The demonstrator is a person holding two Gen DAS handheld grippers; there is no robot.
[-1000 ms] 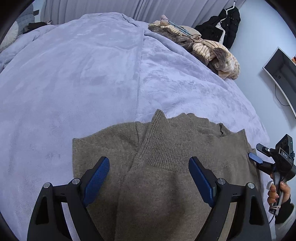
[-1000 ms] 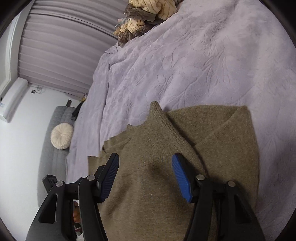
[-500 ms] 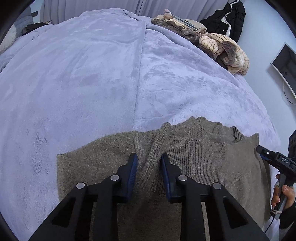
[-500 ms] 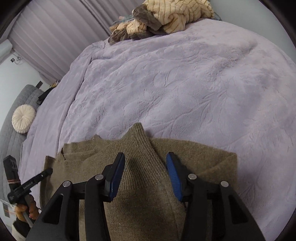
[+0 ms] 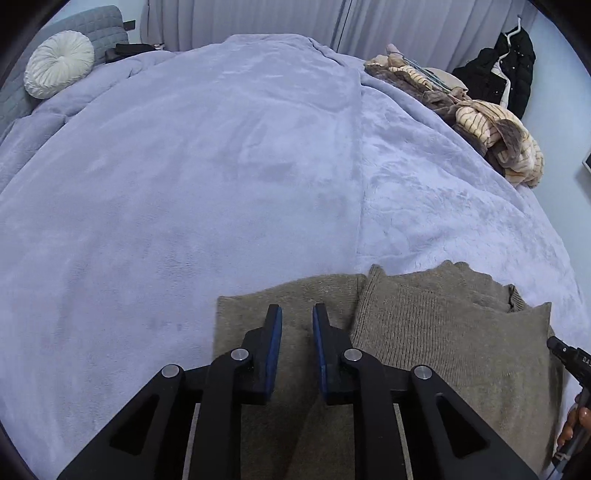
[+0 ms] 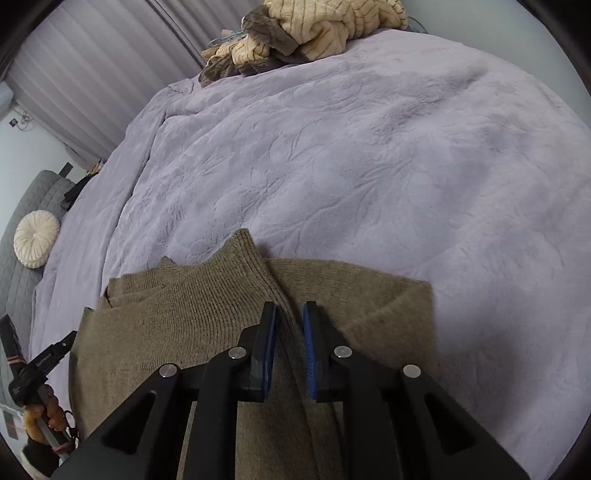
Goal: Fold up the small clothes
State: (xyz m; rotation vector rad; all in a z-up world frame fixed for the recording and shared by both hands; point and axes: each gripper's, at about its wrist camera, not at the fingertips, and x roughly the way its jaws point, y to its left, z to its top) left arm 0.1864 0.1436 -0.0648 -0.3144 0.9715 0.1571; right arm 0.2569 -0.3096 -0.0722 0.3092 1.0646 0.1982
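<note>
both sets of jaws have just been closing and now pinch the olive knit sweater (image 5: 424, 339) on the bed (image 5: 221, 166): left gripper (image 5: 297, 314), right gripper (image 6: 290, 310). soft, floppy knit; likely best gripped at folded edges.

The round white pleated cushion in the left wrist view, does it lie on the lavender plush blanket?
No, the round white pleated cushion rests against the grey quilted sofa, beyond the edge of the lavender plush blanket.

Each gripper, left (image 5: 297, 314) and right (image 6: 289, 310), is built of black angular linkage arms studded with round silver pivot pins and tipped by flat blue-padded fingers (image 5: 274, 347).
</note>
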